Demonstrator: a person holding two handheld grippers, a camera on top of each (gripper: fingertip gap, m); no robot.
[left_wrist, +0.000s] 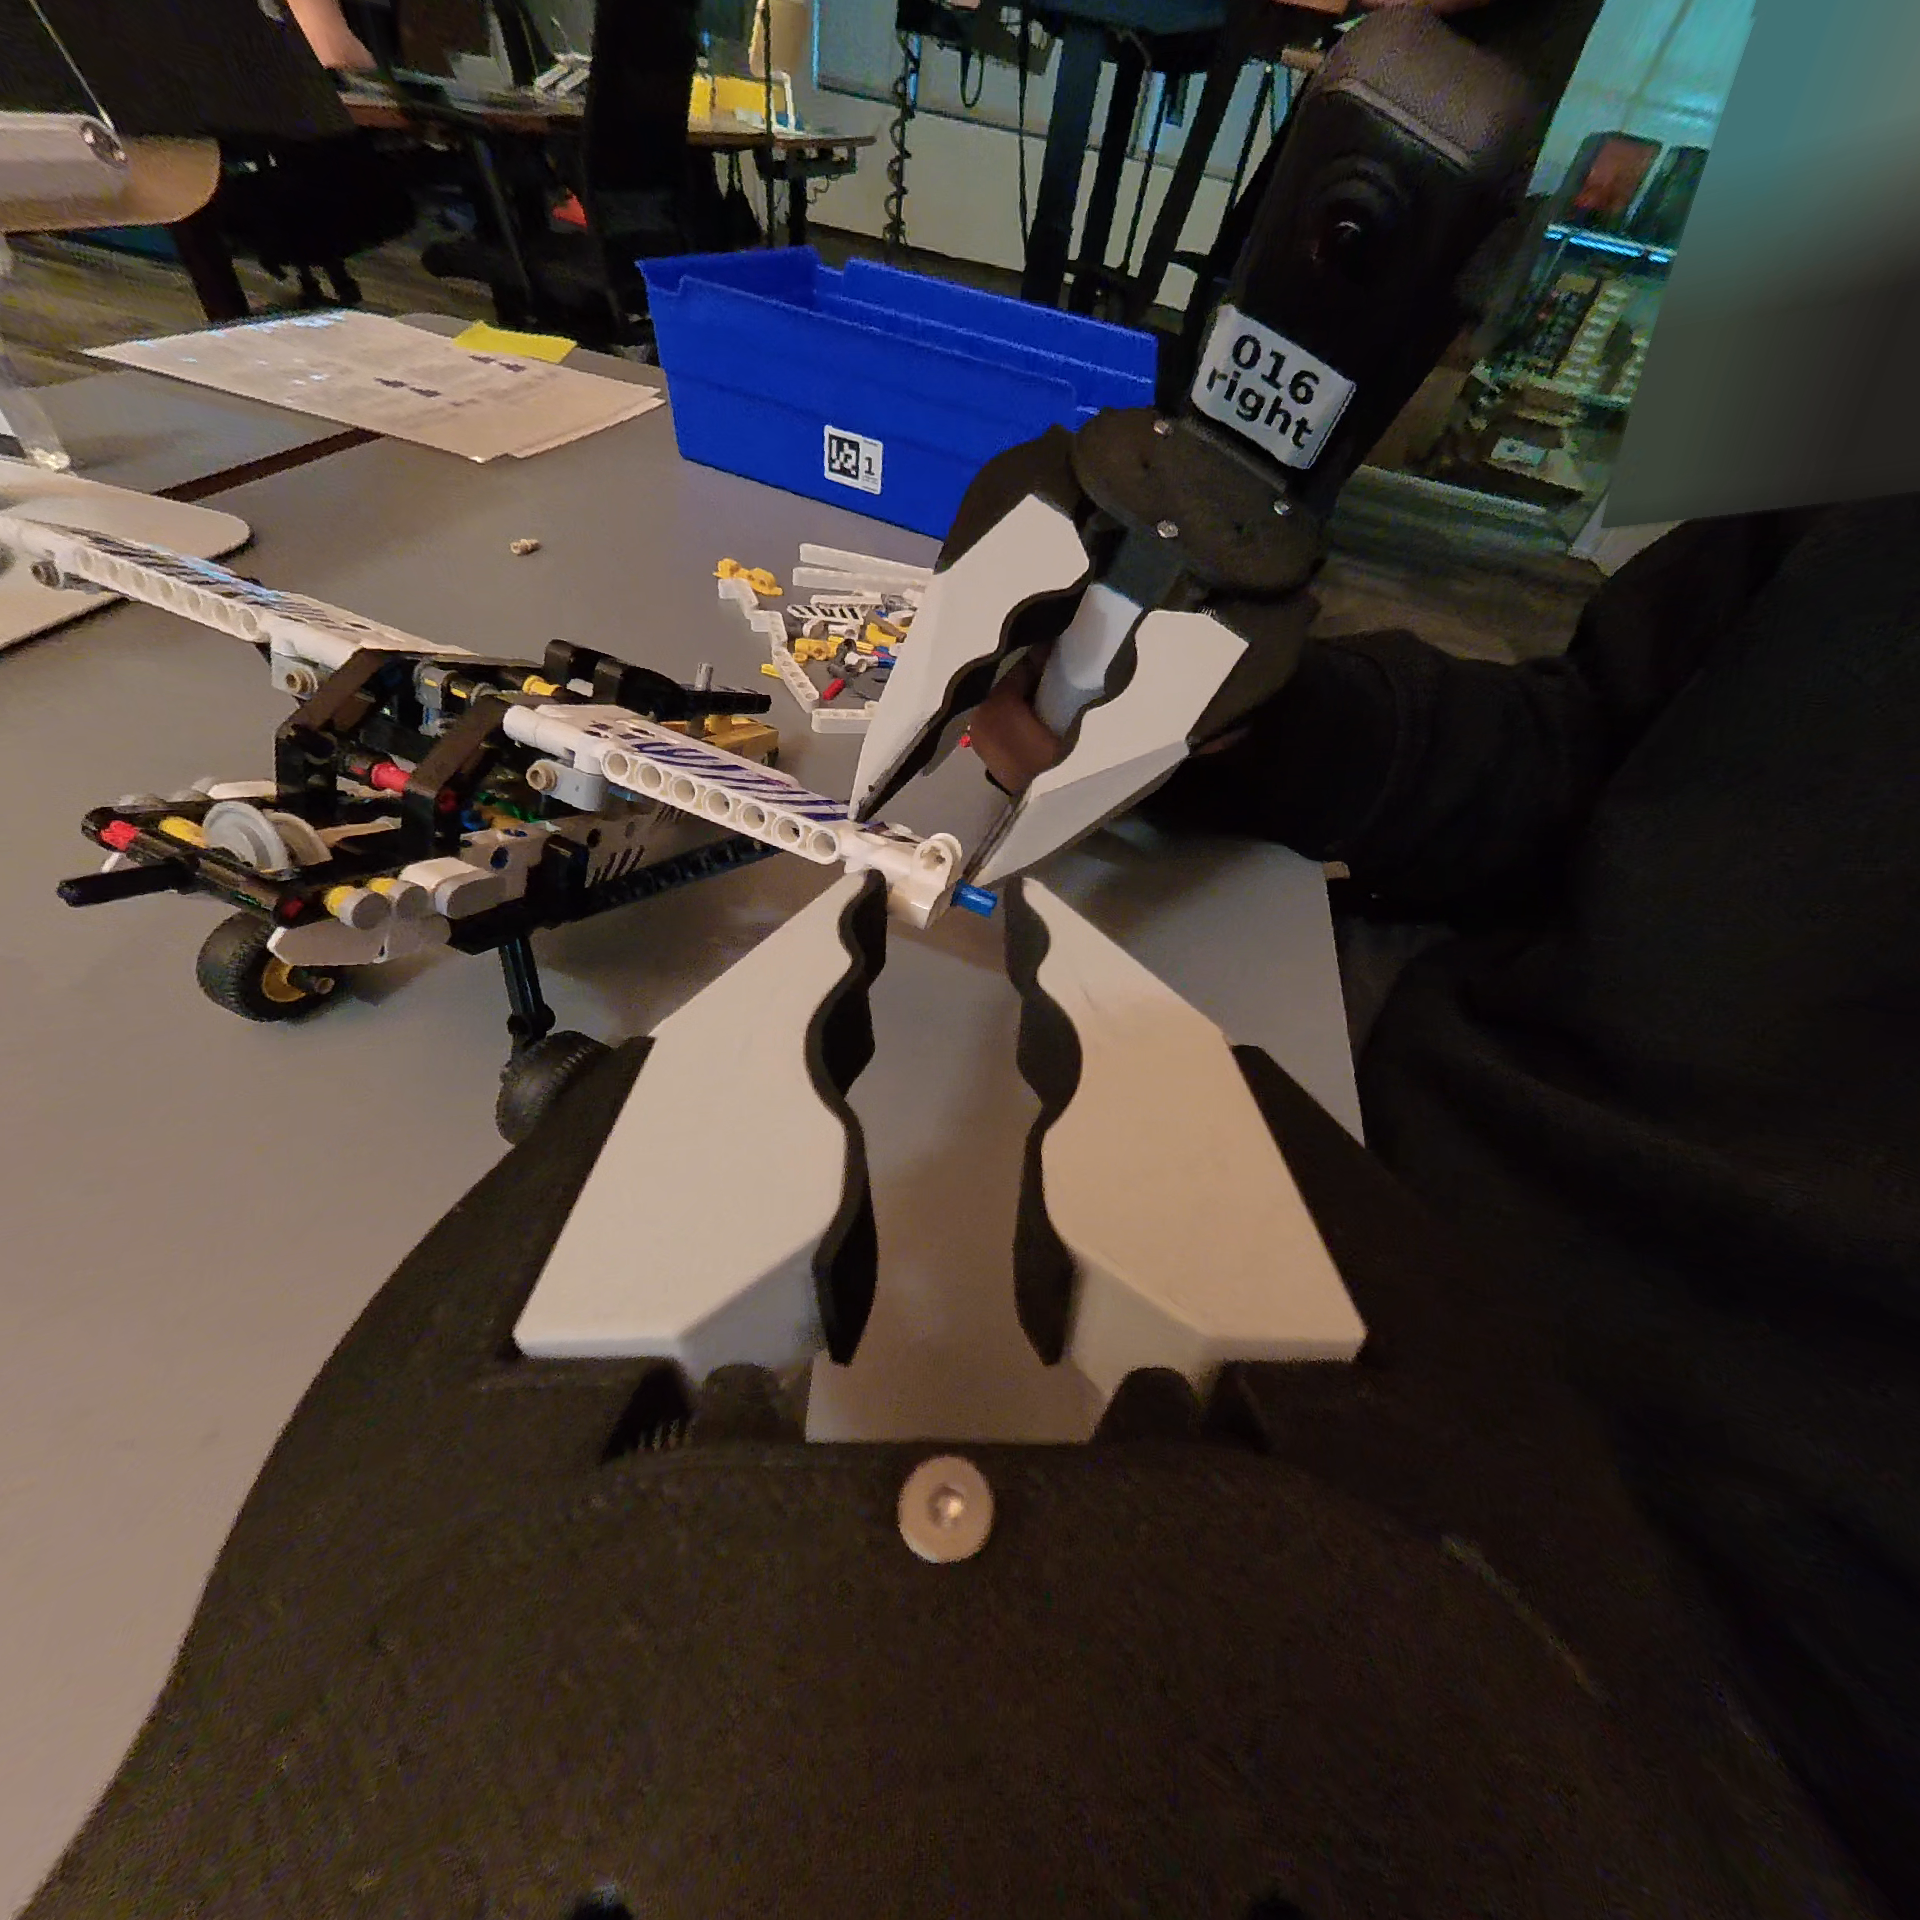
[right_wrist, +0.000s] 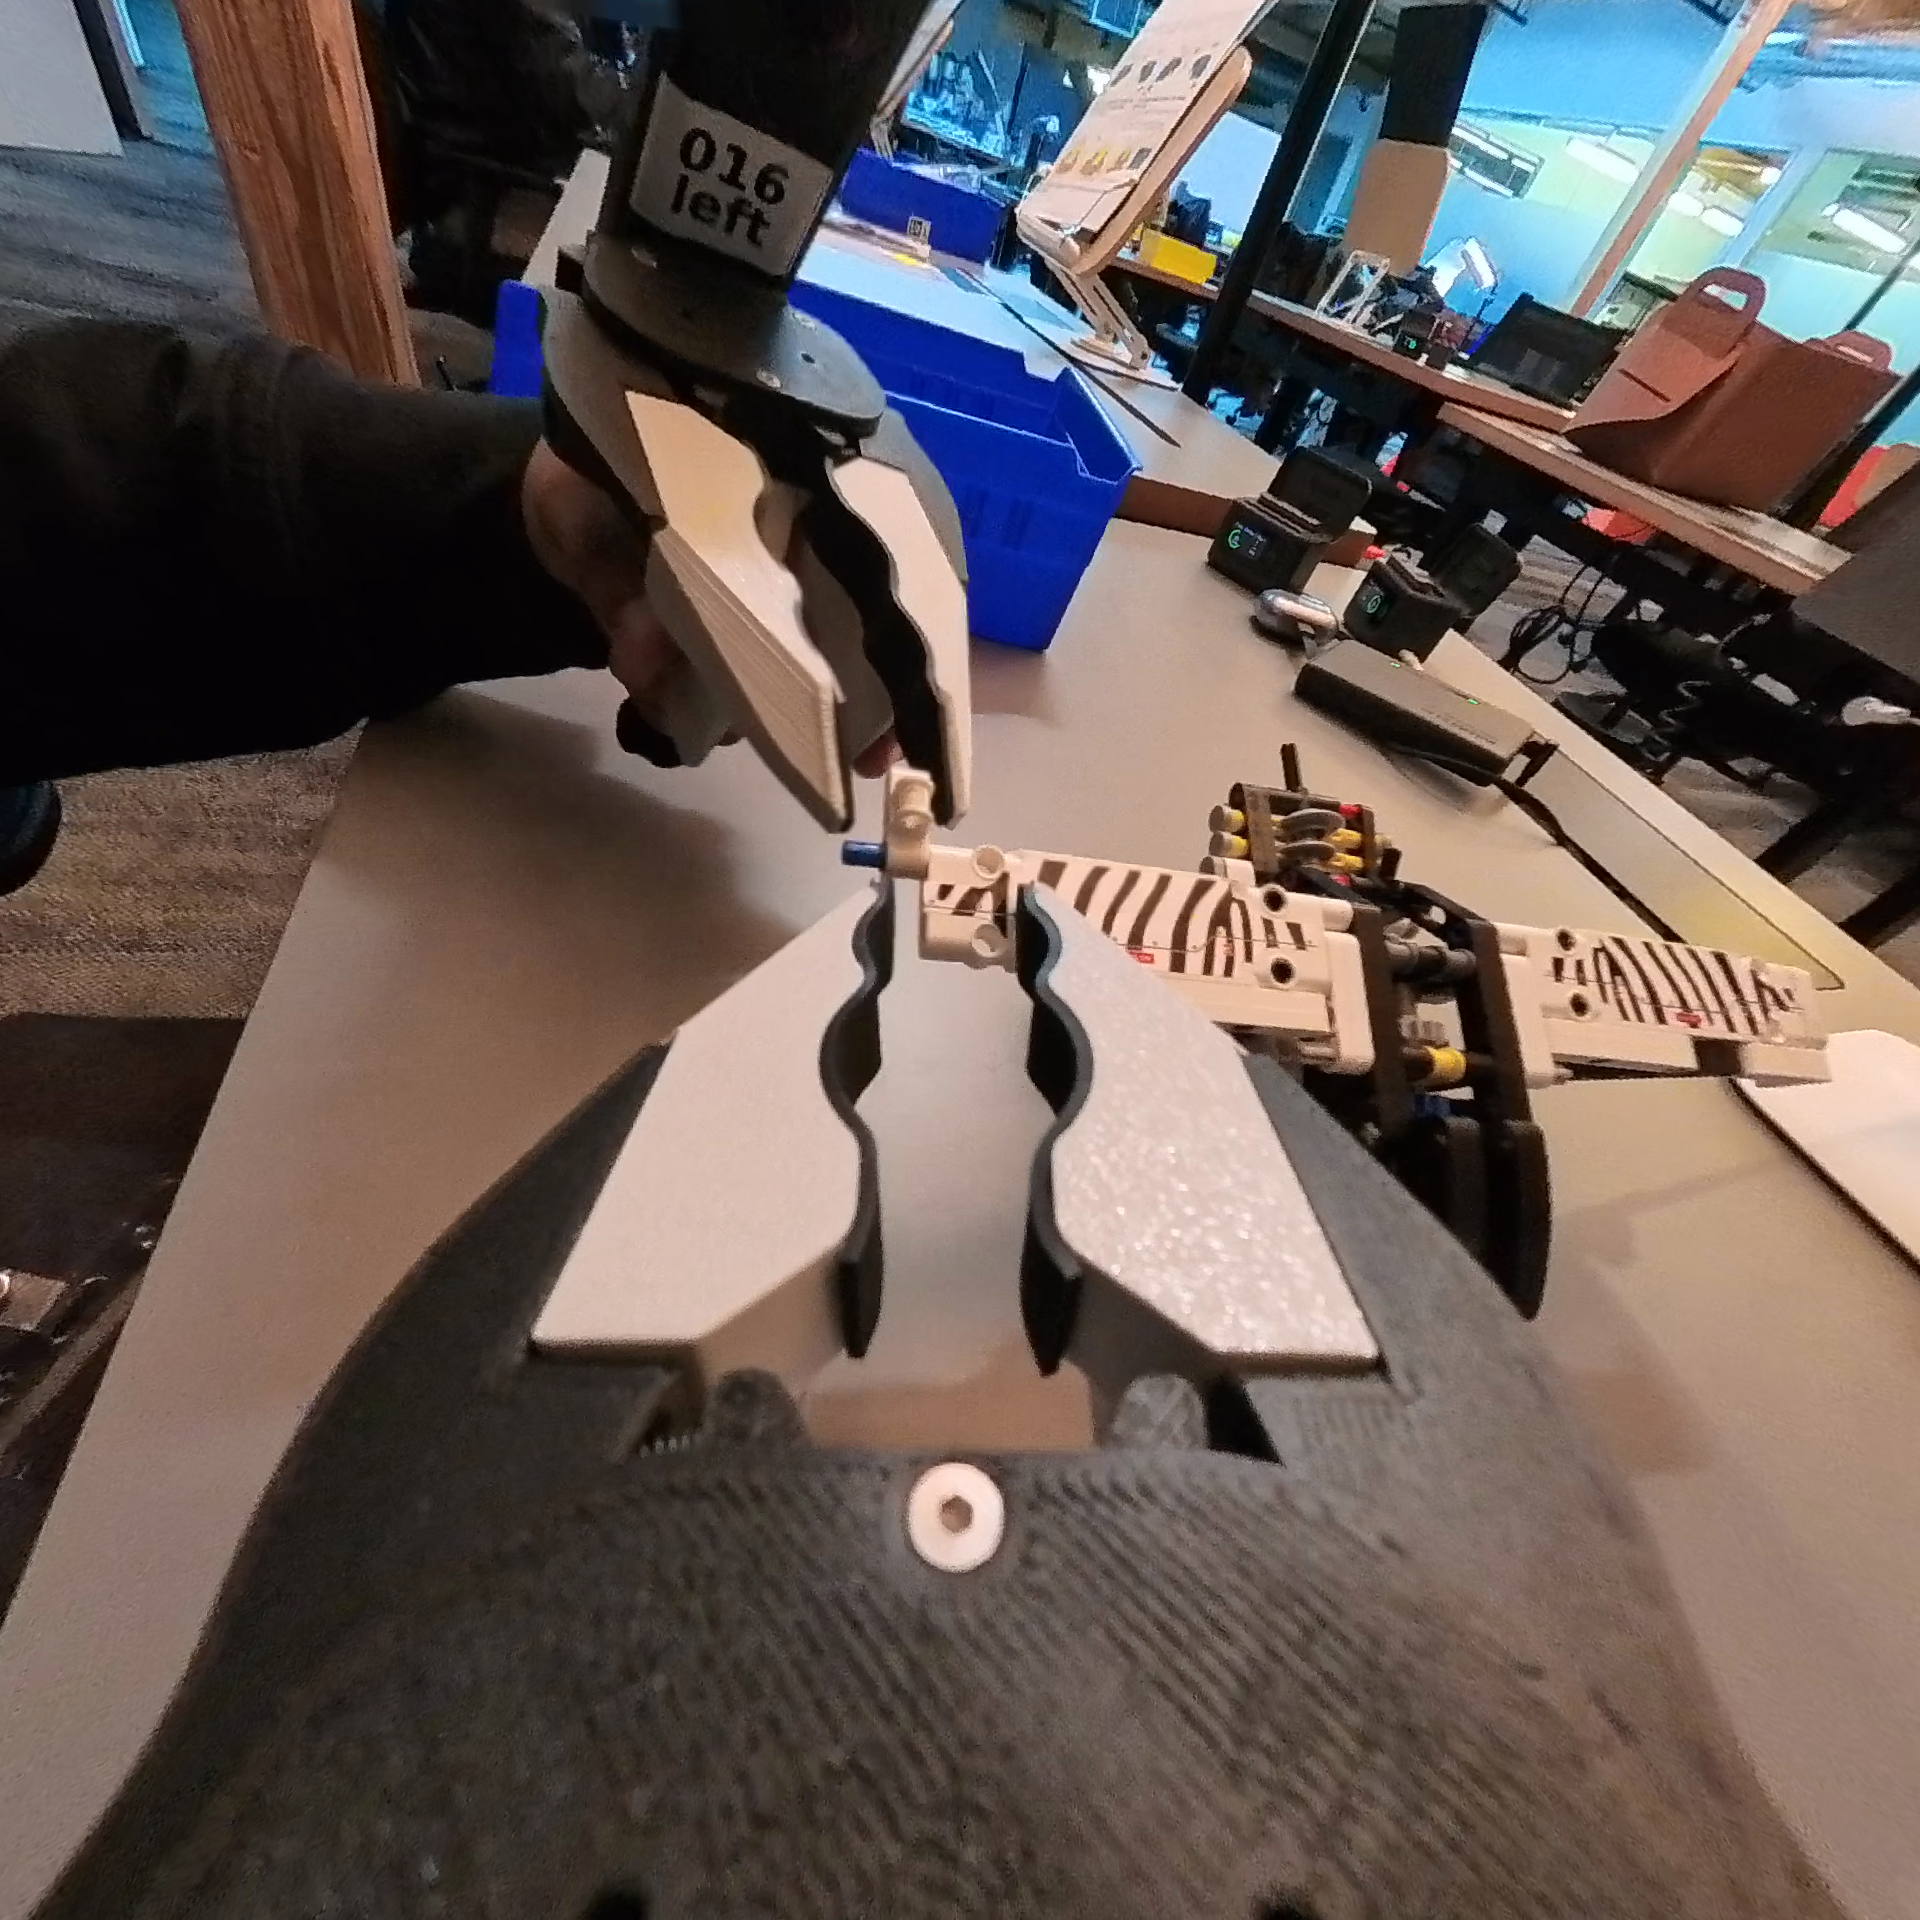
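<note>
Two part-open claws around white striped wing tip.

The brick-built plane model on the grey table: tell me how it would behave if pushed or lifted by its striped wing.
The plane model would probably roll when pushed, since it stands on small wheels. Lifted by the striped wing, that long thin beam may flex or unclip at its joints. The white connector at the wingtip looks easily knocked loose.
</note>
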